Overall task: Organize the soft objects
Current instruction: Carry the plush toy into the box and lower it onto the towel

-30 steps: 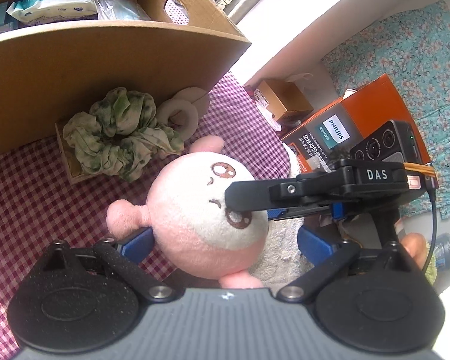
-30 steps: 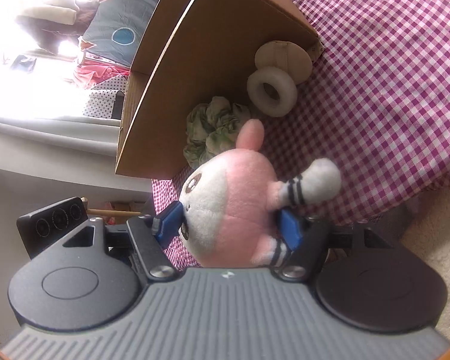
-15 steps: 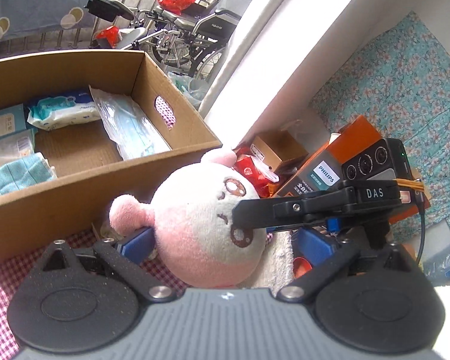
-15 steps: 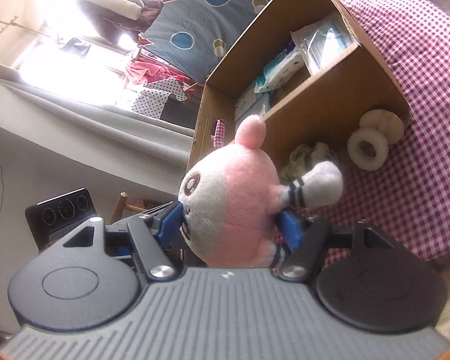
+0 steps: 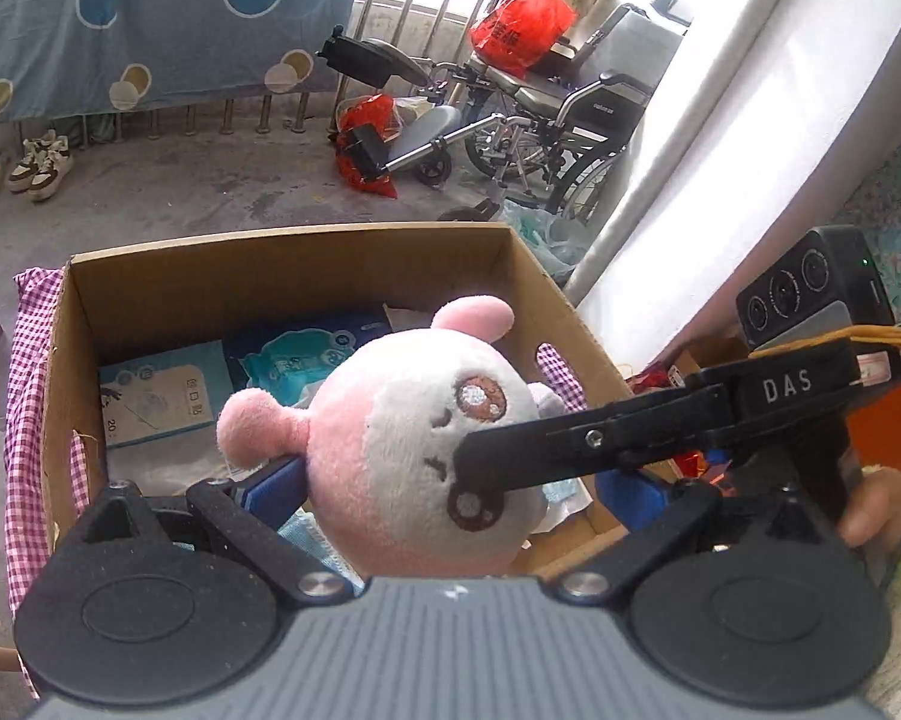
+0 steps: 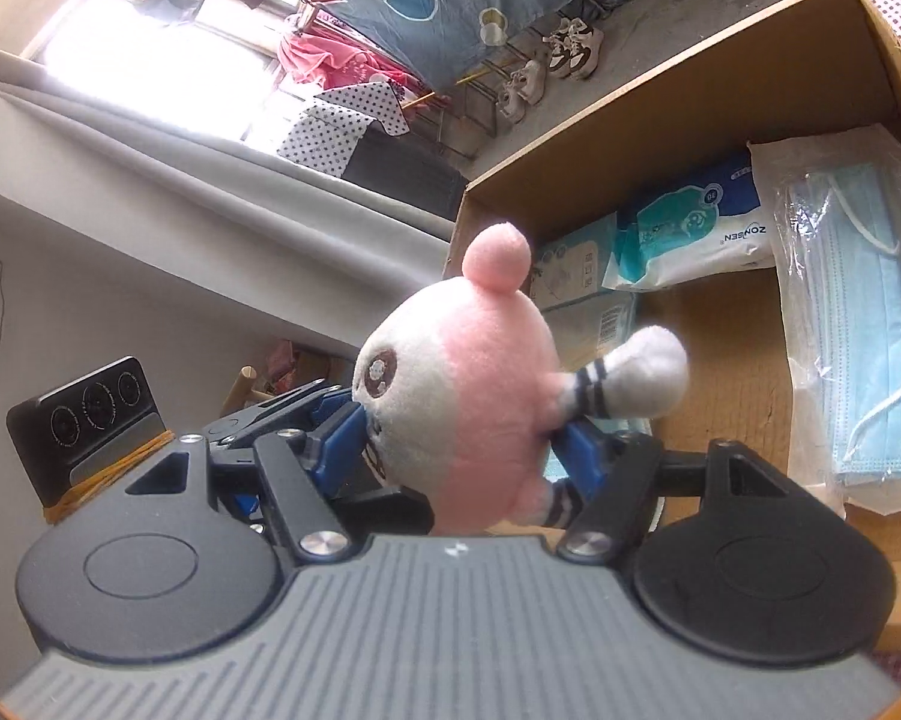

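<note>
A pink and white plush toy (image 5: 402, 438) is held between both grippers above an open cardboard box (image 5: 282, 252). My left gripper (image 5: 450, 489) is shut on the plush toy, blue pads pressed on both sides of its head. My right gripper (image 6: 459, 450) is shut on the plush toy (image 6: 468, 384) too, and its black finger crosses the toy's face in the left wrist view. The box (image 6: 660, 102) holds a pack of blue face masks (image 6: 858, 324), a wet wipes pack (image 6: 684, 228) and tissue packs (image 5: 156, 396).
The box stands on a purple checked cloth (image 5: 30, 360). Behind it lie a concrete floor, a wheelchair (image 5: 546, 114), red bags (image 5: 522, 30) and shoes (image 5: 30, 162). A white curtain (image 5: 720, 138) hangs at the right. An orange box (image 5: 882, 432) sits behind the right gripper.
Both grippers have lifted the plush toy from the checked cloth up over the box rim. The box's inside now lies below the toy; the green scrunchie and white rings are out of view.
</note>
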A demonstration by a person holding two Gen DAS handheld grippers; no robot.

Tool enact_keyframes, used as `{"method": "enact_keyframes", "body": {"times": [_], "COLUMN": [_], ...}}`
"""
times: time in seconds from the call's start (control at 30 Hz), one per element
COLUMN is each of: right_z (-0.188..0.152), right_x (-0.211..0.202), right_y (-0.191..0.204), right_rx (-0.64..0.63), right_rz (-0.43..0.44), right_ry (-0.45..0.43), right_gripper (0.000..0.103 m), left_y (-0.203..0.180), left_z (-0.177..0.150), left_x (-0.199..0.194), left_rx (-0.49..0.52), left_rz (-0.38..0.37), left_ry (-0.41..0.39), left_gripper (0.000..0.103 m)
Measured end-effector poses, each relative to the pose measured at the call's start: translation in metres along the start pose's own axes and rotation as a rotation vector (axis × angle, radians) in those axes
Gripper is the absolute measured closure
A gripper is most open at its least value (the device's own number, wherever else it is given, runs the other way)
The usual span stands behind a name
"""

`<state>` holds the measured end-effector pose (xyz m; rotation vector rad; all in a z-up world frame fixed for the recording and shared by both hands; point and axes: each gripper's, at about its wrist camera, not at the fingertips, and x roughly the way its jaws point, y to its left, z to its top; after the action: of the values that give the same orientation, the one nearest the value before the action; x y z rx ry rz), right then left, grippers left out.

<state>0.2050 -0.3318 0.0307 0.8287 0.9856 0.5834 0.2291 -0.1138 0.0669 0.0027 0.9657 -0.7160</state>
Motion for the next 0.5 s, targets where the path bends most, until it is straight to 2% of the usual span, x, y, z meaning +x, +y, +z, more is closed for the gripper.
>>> {"method": "enact_keyframes", "body": {"times": [0.13,0.2,0.33,0.4,0.5], "right_z": [0.038,0.046,0.055,0.055,0.053], "right_x": [0.040,0.056,0.096,0.112,0.119], "right_y": [-0.027,-0.043,-0.071,-0.085,-0.081], "right_rx": [0.069,0.107,0.129,0.181,0.150], "right_rz": [-0.029,-0.054,-0.145,-0.119,-0.135], "right_ry": [0.086,0.107,0.183,0.229,0.232], "right_gripper": [0.036,0.036,0.034,0.033,0.033], "left_y": [0.032,0.046,0.064,0.067,0.070], "left_z": [0.019,0.024,0.027,0.026,0.024], "left_x": [0.042,0.063,0.096,0.107,0.107], "left_rx": [-0.042,-0.070,-0.082,-0.072,-0.074], "left_rz": [0.056,0.078,0.111,0.142,0.151], "left_ry": [0.090,0.139,0.227,0.254,0.255], "left_gripper": [0.005,0.005,0.007,0.007,0.007]}}
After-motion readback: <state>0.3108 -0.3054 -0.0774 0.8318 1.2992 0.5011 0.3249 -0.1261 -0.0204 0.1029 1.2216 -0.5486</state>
